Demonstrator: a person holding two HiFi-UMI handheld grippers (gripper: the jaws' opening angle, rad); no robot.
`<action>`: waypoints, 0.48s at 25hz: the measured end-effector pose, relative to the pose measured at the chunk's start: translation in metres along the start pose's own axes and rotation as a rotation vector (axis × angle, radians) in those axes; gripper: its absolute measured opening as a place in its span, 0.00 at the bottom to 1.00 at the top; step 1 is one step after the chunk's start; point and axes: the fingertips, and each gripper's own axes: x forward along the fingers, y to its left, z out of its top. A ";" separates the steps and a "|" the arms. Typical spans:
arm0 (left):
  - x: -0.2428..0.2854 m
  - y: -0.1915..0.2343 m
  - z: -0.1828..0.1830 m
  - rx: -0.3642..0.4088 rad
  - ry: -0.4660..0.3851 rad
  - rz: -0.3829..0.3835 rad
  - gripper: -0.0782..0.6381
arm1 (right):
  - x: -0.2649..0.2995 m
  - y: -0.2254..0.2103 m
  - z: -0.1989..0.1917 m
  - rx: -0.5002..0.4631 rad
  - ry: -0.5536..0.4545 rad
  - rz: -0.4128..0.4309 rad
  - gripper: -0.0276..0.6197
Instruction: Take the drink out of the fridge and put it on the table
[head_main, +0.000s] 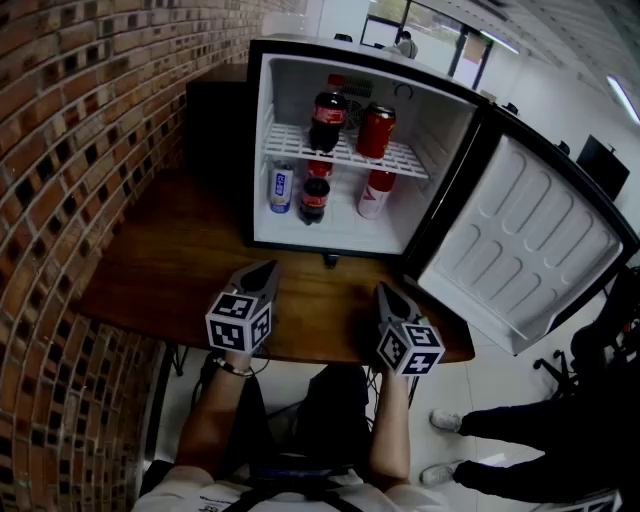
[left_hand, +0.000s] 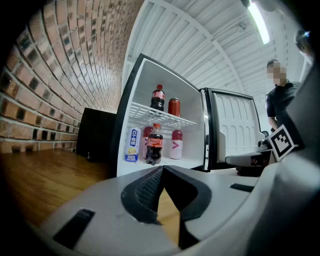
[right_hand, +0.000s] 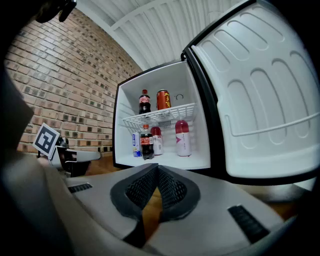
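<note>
A small fridge (head_main: 300, 85) stands open on a wooden table (head_main: 170, 260) against a brick wall (head_main: 70, 150), its door (head_main: 525, 245) swung wide to the right. The drinks are all inside. On the wire shelf (head_main: 410, 160) a cola bottle (head_main: 327, 120) stands just beside a red can (head_main: 376, 132). On the fridge floor below are a blue-and-white can (head_main: 282, 188) at the left, a small cola bottle (head_main: 315, 198) next to it, and a white bottle with a red cap (head_main: 375, 193) at the right. In the right gripper view a further red-capped bottle (right_hand: 156, 139) shows behind the small cola bottle. The left gripper (head_main: 268, 268) and the right gripper (head_main: 385, 292) hang side by side over the near edge of the table, well short of the fridge and pointing toward it. Each gripper's own view shows its jaws pressed together at the tips, with nothing between them: the left gripper (left_hand: 161, 170) faces the fridge's lower compartment, and the right gripper (right_hand: 156, 169) faces the same way. A person in dark clothes (head_main: 520, 430) stands on the floor beyond the open door.
</note>
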 end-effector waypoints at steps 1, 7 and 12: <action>0.000 0.000 0.000 0.000 0.000 0.001 0.11 | 0.000 0.000 0.000 0.000 -0.001 0.001 0.05; 0.001 -0.001 0.003 0.003 -0.003 -0.003 0.11 | -0.001 -0.001 0.000 0.002 -0.003 -0.001 0.05; 0.006 -0.002 0.030 0.035 -0.056 0.005 0.11 | -0.001 -0.002 -0.001 0.005 -0.006 0.001 0.05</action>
